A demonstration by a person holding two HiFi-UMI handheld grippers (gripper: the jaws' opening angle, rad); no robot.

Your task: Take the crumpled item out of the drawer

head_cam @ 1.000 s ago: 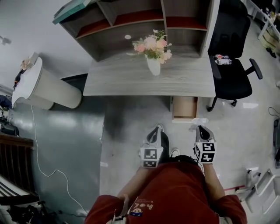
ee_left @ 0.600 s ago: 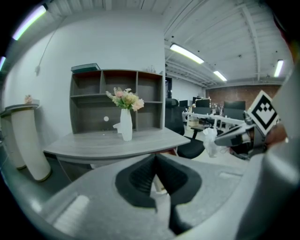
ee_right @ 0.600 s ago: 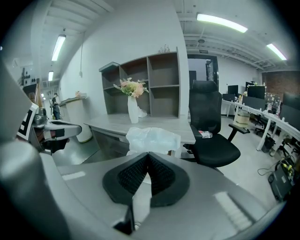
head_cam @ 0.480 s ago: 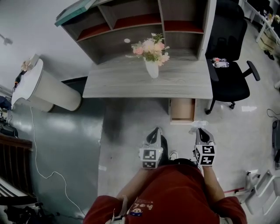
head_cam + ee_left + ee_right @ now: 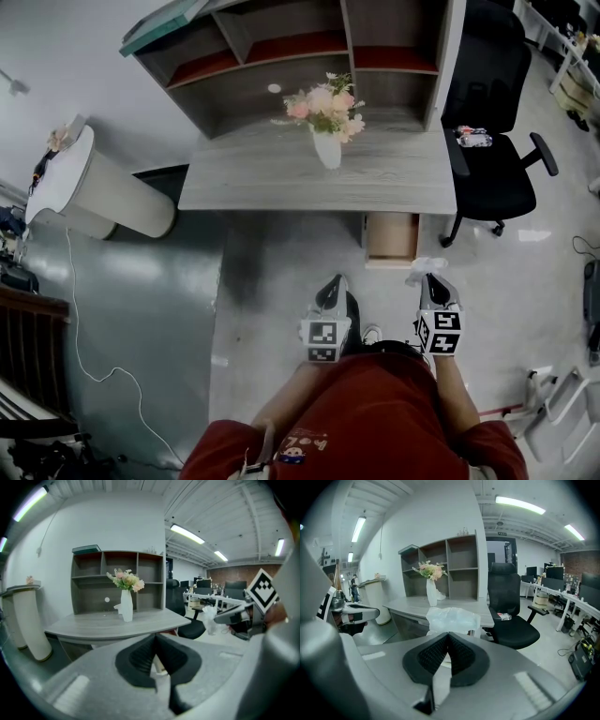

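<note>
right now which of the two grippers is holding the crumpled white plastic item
The right gripper: its jaws are shut on the crumpled white plastic item. The left gripper is shut with nothing in it.

The desk [image 5: 281, 173] has a matt grey wood-grain top. On it, the vase [image 5: 327, 150] looks smooth, white, faintly glossy. Under the desk's front edge, the drawer [image 5: 391, 239] shows pale wood inside. In front of the desk, the crumpled item [image 5: 452, 619] is thin, translucent, crinkled plastic film. The 2 grippers, left gripper [image 5: 154, 635] and right gripper [image 5: 449, 634], are matt grey plastic with ribbed black pads [image 5: 431, 656]. The floor [image 5: 141, 272] around the desk is polished, reflective.
</note>
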